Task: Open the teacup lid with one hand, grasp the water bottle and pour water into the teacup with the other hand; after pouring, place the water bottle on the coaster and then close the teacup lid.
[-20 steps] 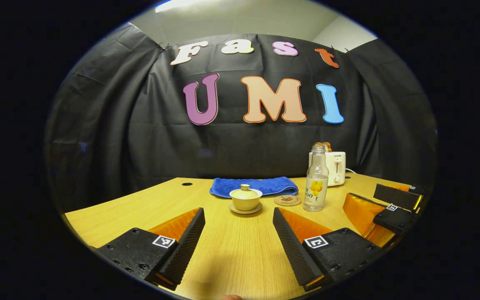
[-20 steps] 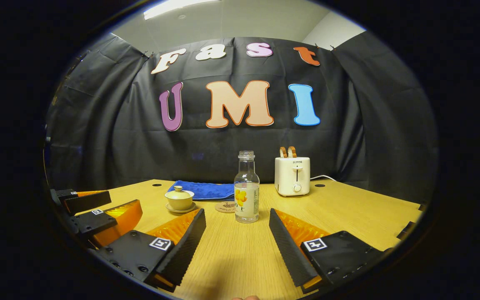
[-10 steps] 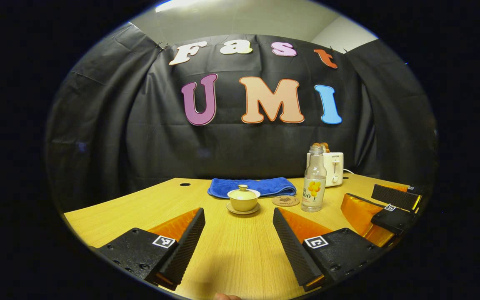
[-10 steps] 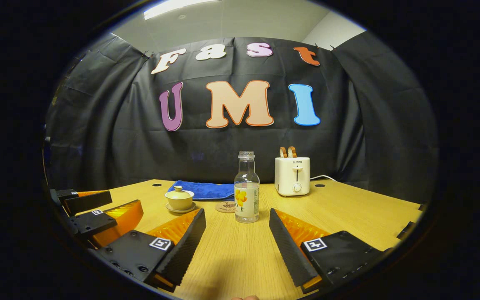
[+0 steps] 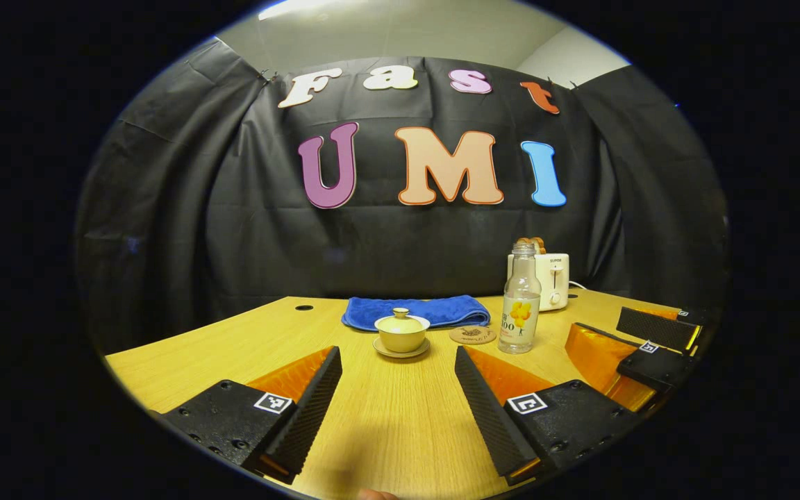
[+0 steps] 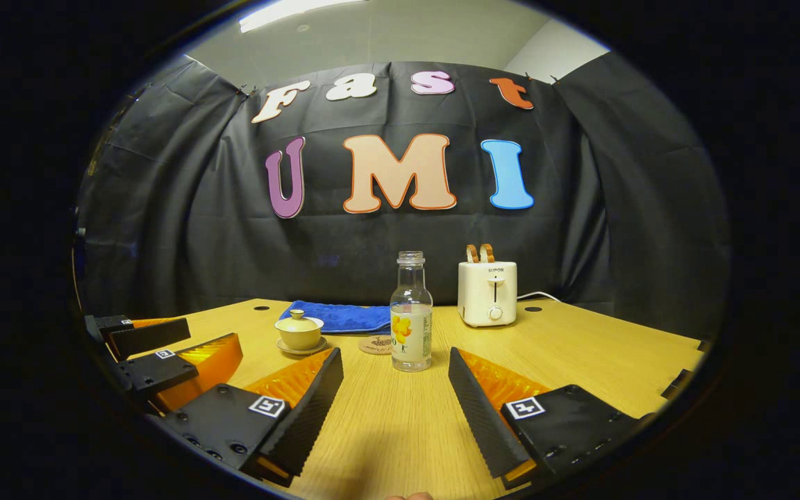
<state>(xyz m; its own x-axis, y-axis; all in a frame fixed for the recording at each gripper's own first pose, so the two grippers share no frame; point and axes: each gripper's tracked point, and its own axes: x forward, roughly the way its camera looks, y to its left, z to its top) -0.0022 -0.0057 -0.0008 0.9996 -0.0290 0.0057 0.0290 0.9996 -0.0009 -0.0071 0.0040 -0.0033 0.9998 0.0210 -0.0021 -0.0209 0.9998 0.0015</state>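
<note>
Black cloth wall [image 6: 185, 229], creased and draped, closes the booth on three sides; pale ceiling with a strip light above.

Table [image 5: 386, 430]: light wood-grain top, flat, with small dark round holes near its back edge.

Blue towel [image 5: 442, 309]: soft, folded long, lies at the back against the cloth. White toaster [image 6: 487, 293]: boxy, smooth, two slices standing in it, at the right rear.

Left gripper [image 5: 396, 361]: black ribbed fingers on orange backing, spread wide, nothing between them, low over the table and aimed at the teacup. Right gripper [image 6: 394, 361]: same build, fingers likewise parted and empty, the water bottle straight ahead.

Water bottle [image 6: 411, 316]: clear, narrow-necked, uncapped, upright on the table, yellow-printed label. It stands just beside the coaster [image 5: 472, 335], a thin round brown disc.

Teacup [image 5: 401, 336]: small glazed cream bowl on a matching saucer, in front of the towel. Teacup lid [image 5: 402, 321] sits on it, knob up.
</note>
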